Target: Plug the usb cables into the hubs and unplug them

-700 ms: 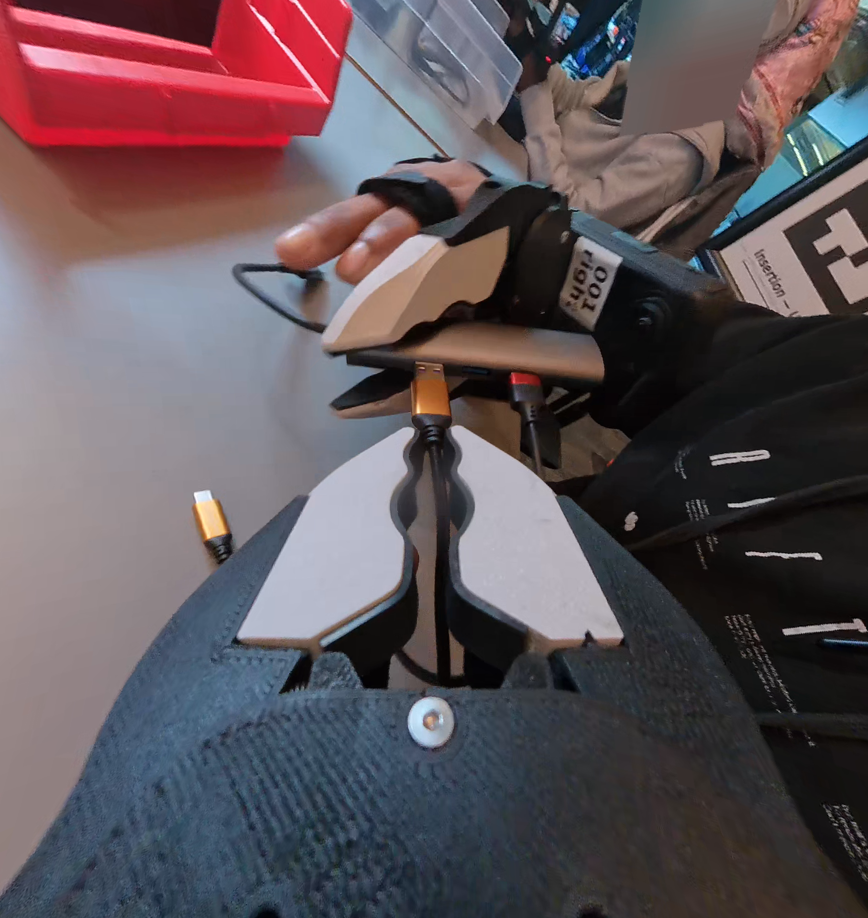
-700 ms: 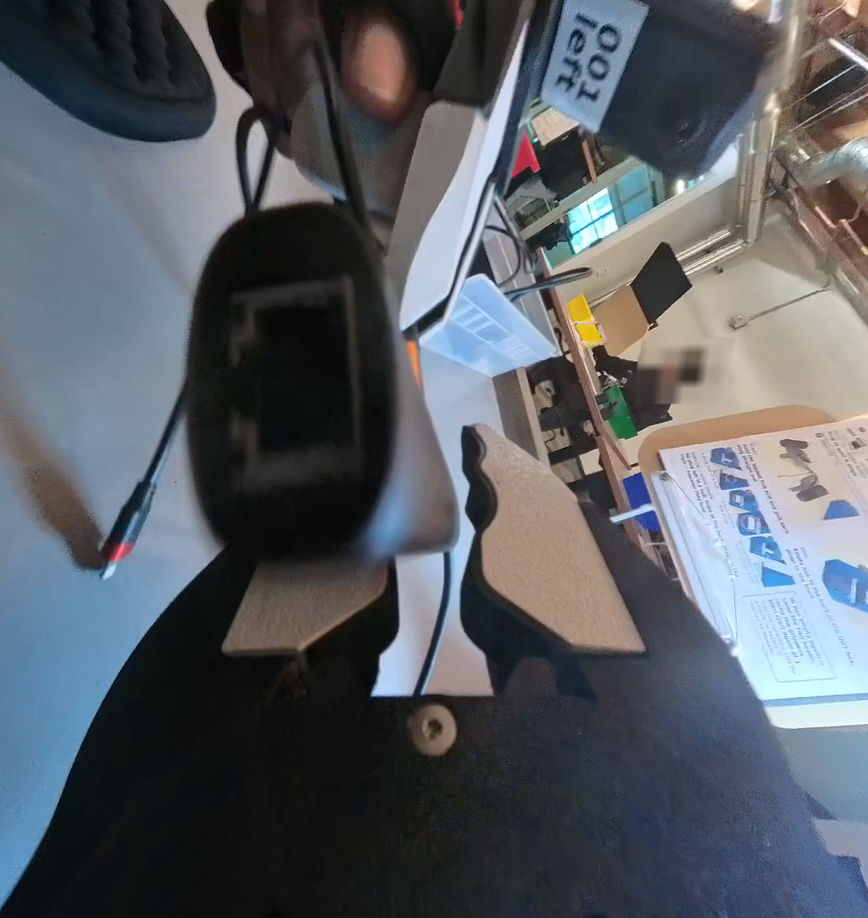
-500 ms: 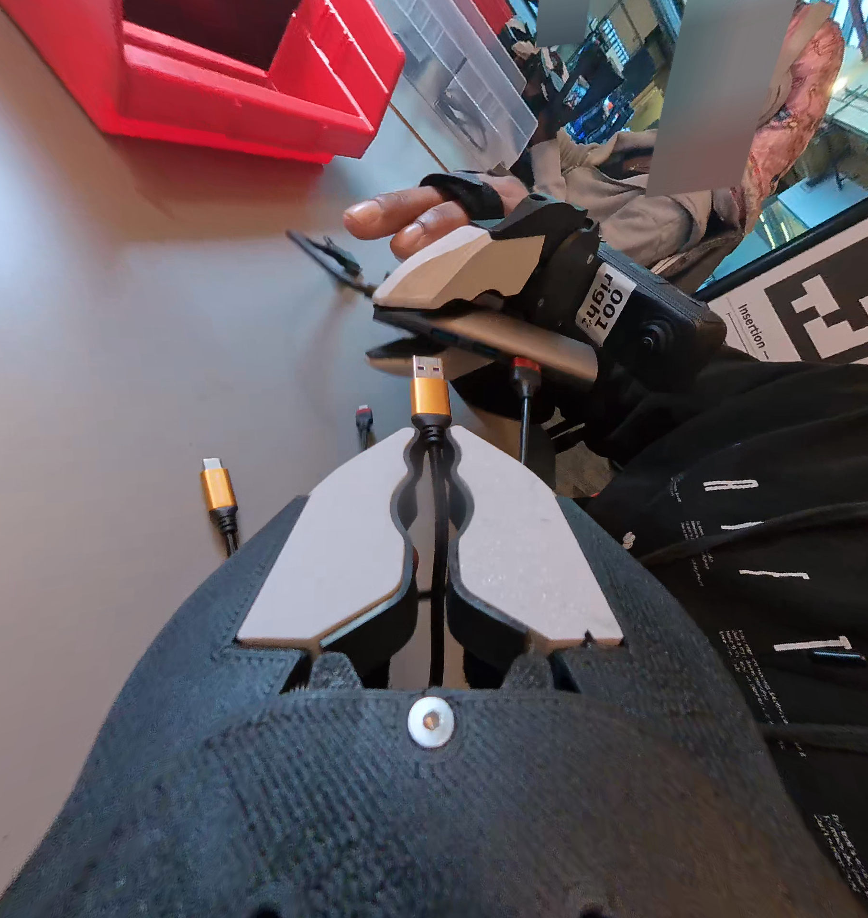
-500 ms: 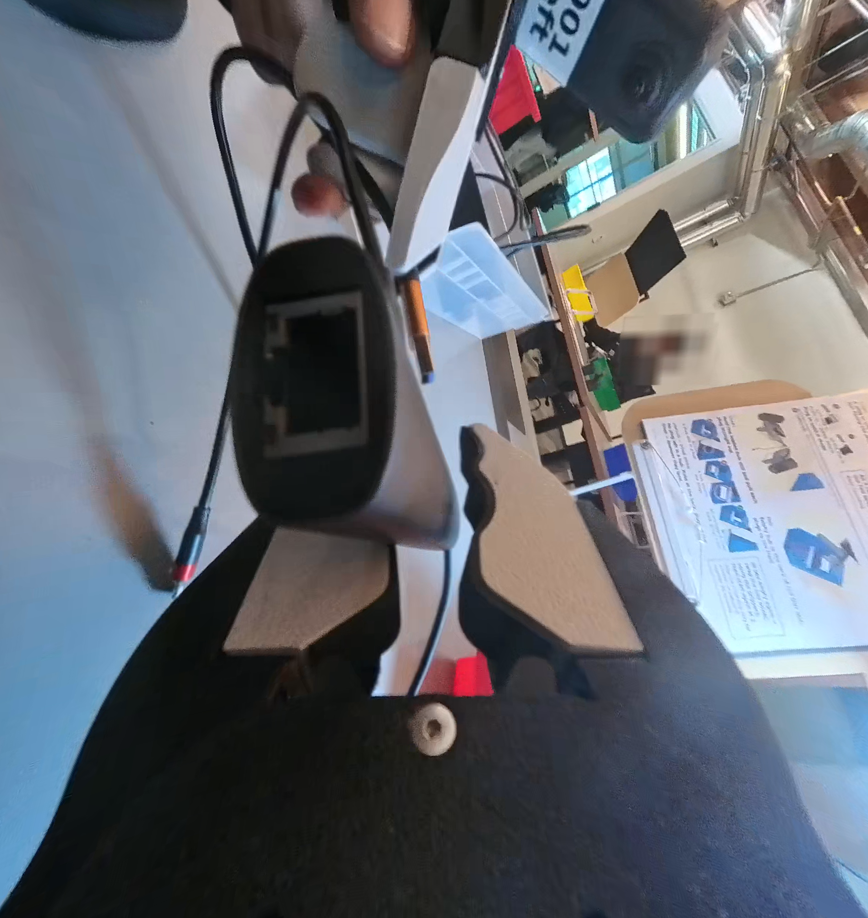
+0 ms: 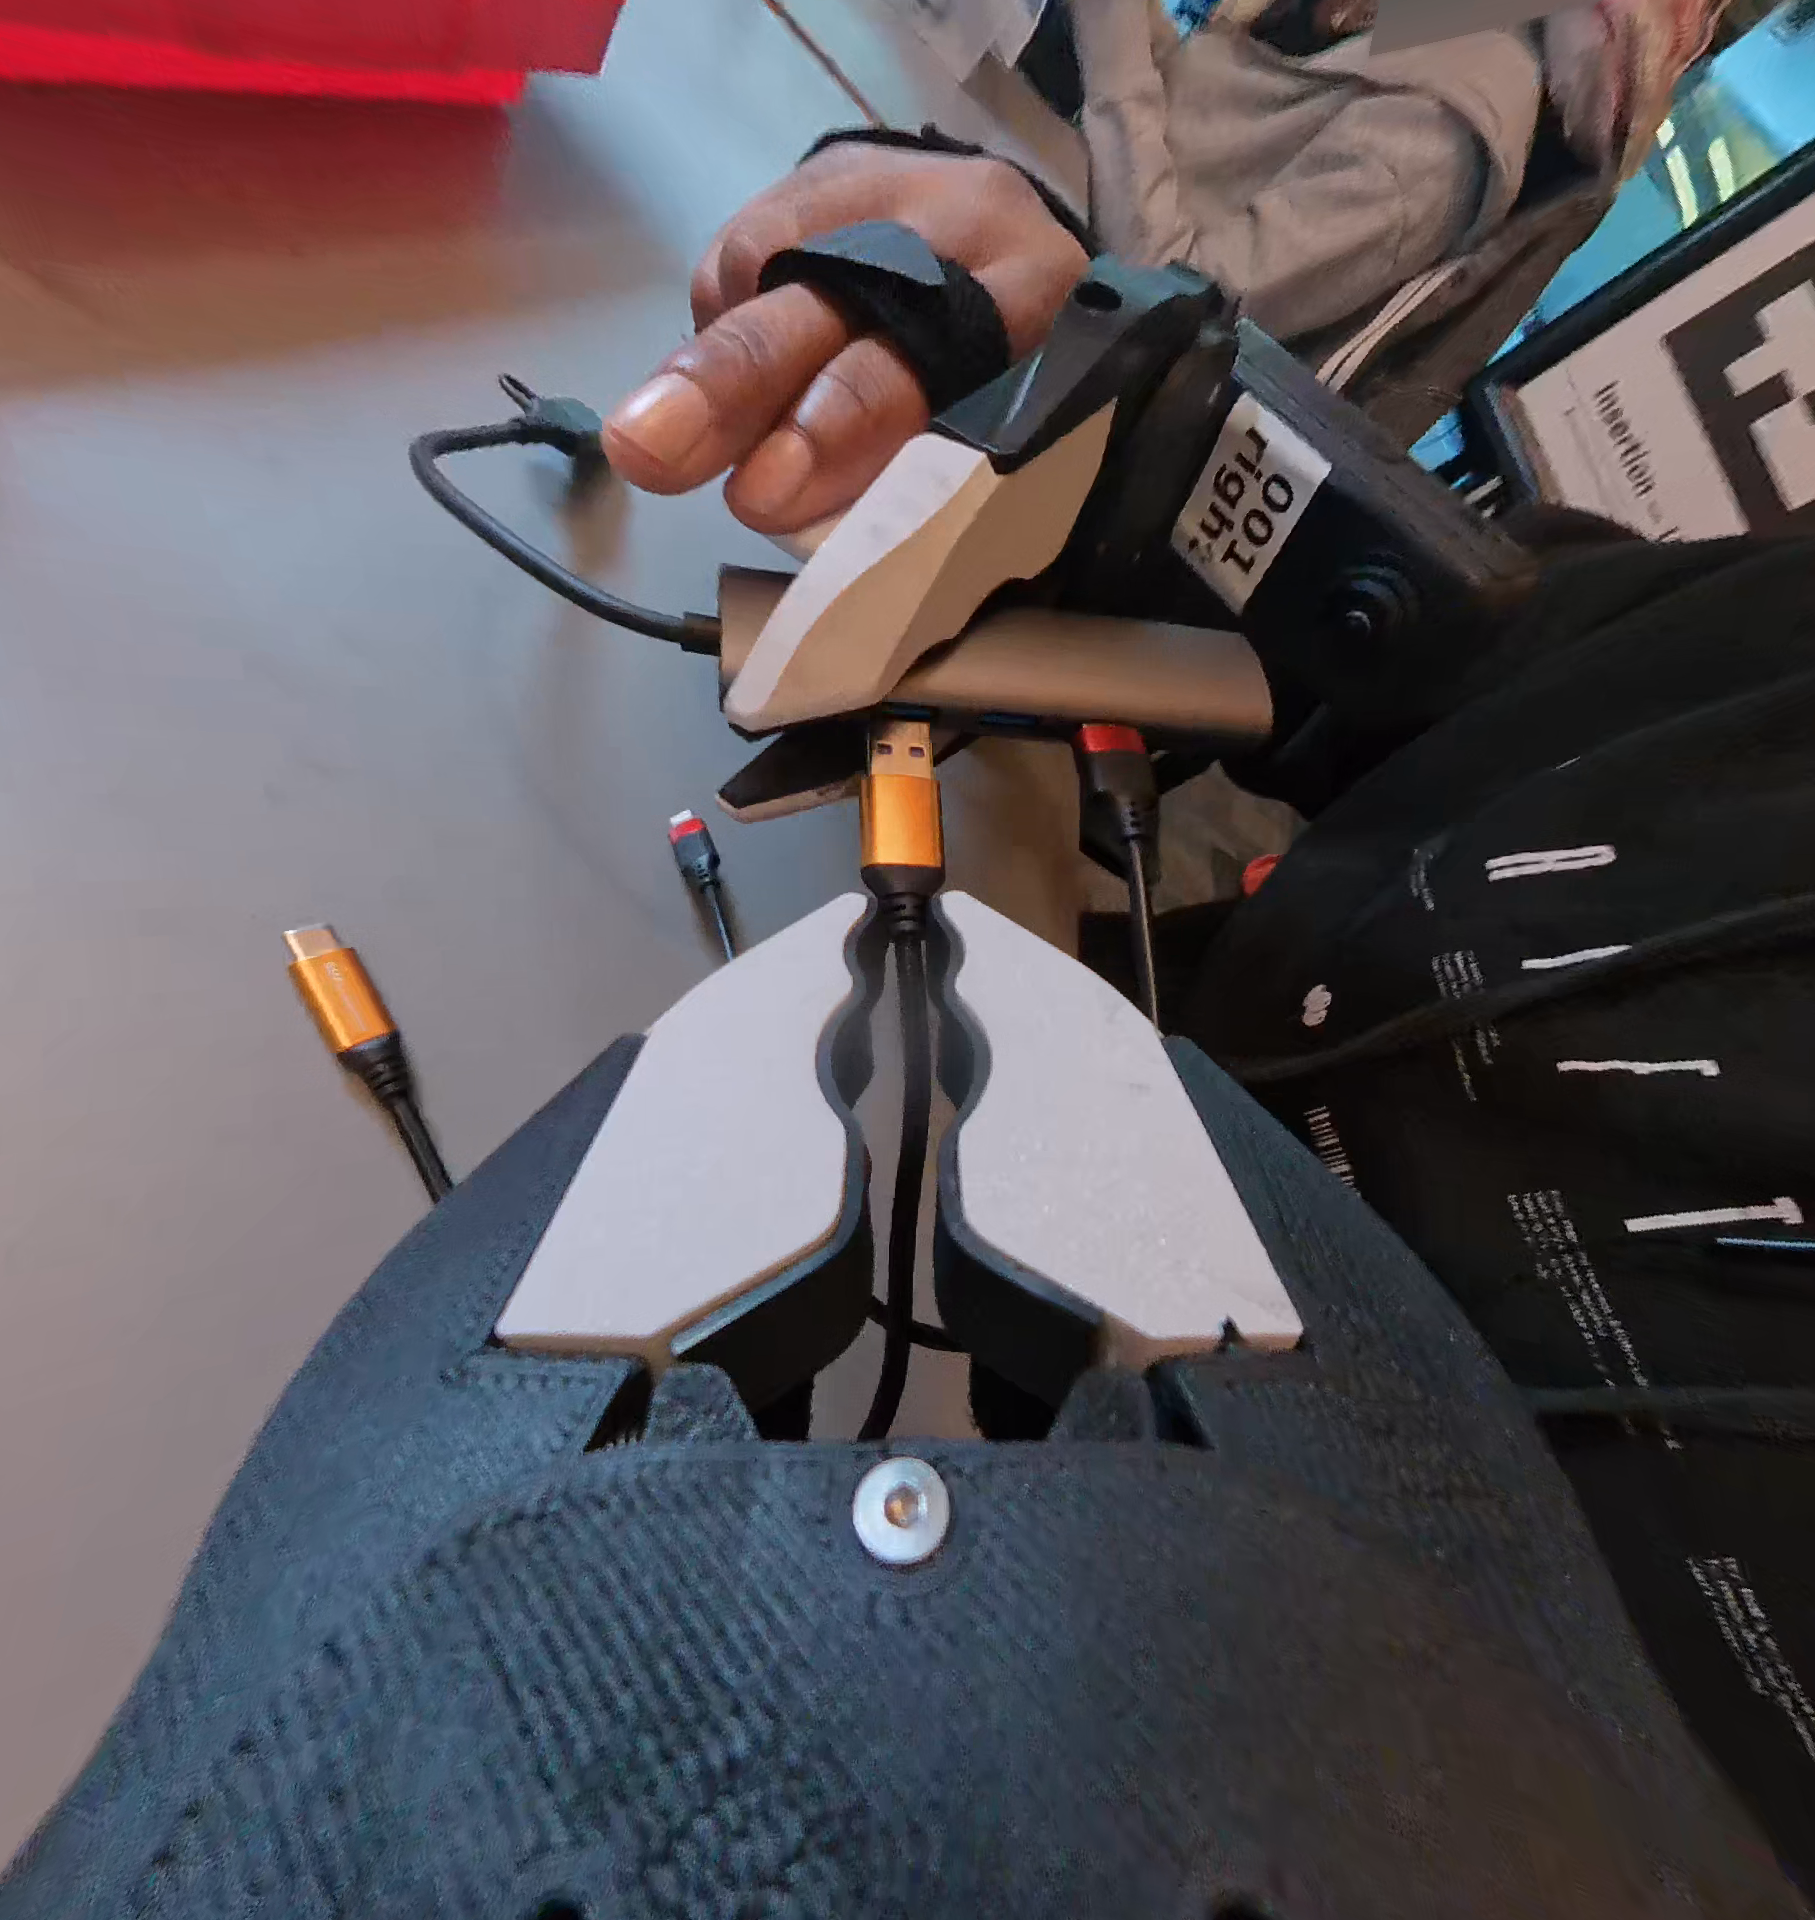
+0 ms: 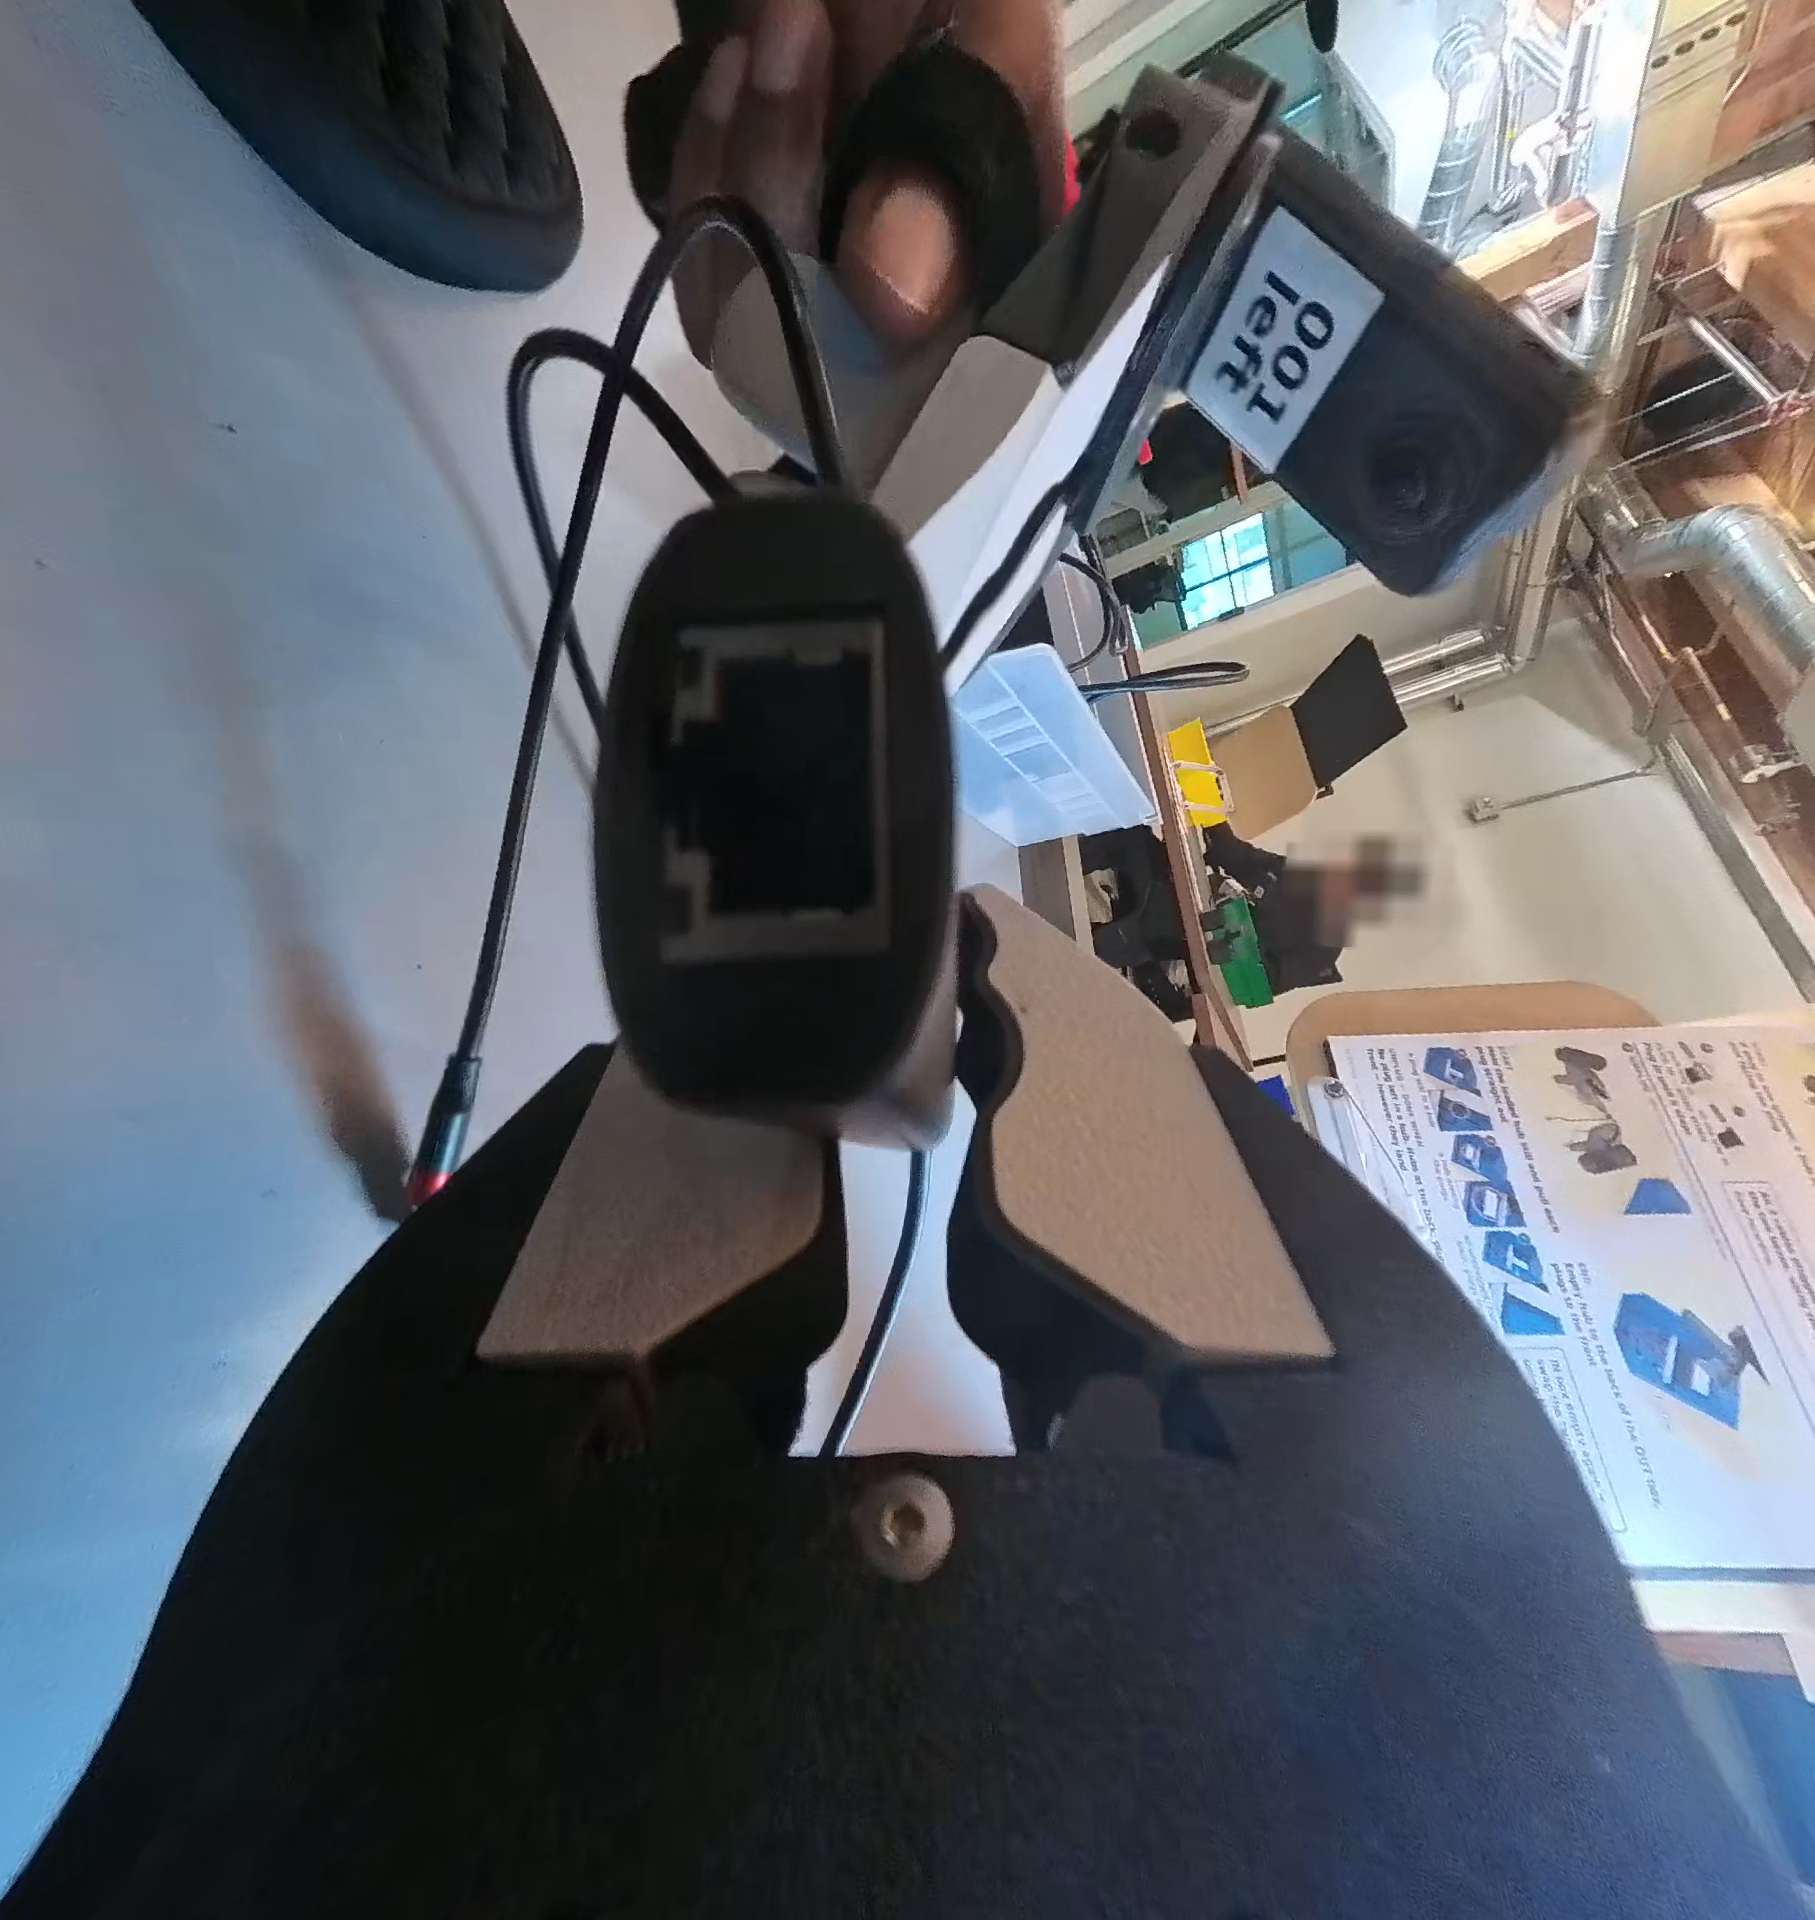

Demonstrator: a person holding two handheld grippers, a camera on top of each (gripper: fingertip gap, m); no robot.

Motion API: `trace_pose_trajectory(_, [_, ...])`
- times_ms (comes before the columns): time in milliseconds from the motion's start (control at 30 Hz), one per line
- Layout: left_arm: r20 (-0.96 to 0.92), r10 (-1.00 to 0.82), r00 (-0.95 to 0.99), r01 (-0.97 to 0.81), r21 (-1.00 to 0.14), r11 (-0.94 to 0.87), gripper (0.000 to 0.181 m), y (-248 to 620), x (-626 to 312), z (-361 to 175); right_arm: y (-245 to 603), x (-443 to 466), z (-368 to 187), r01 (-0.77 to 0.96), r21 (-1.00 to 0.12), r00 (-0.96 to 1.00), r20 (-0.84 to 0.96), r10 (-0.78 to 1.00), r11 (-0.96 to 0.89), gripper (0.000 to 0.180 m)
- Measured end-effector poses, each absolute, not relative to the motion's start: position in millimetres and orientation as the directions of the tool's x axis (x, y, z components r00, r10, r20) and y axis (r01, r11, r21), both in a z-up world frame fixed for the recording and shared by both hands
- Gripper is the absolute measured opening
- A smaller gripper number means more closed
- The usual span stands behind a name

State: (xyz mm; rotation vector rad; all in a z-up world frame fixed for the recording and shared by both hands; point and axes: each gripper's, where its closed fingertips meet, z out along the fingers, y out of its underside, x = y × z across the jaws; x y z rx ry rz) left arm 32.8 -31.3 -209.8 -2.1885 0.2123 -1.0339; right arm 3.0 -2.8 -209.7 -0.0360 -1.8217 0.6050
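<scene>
With the left hand-held gripper (image 5: 898, 914) pinching the orange USB cable (image 5: 899, 821) just below the plug, whose tip sits at a port of the grey hub (image 5: 1079, 665) clamped in the right hand-held gripper (image 6: 887, 1023), the insertion step seems under way, calling for a straight push.

Workshop: exposed ducts (image 6: 1713, 561), parts bins (image 6: 1048, 748), workbenches (image 6: 1183, 831).

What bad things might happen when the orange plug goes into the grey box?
The orange plug sits at the hub's port; if tilted, it may jam or scrape. The left hand-held gripper holds only the cable behind the plug, so pushing may bend it. The red plug close beside it might get bumped.
</scene>
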Motion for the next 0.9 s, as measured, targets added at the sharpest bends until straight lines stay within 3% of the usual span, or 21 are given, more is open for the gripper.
trace_pose_trajectory(367, [0.588, -0.423, 0.69, 0.052, -0.623, -0.781, 0.007, -37.5, 40.5, -208.7, -4.0, 2.9, -214.9, -0.273, -0.372, -0.337, 0.901, 0.274, 0.887, 0.018])
trace_pose_trajectory(900, [0.616, -0.408, 0.674, 0.08, -0.61, -0.788, 0.007, -40.4, 45.5, -204.6, 0.6, -4.0, -218.8, -0.214, -0.312, -0.306, 0.921, 0.24, 0.926, 0.018])
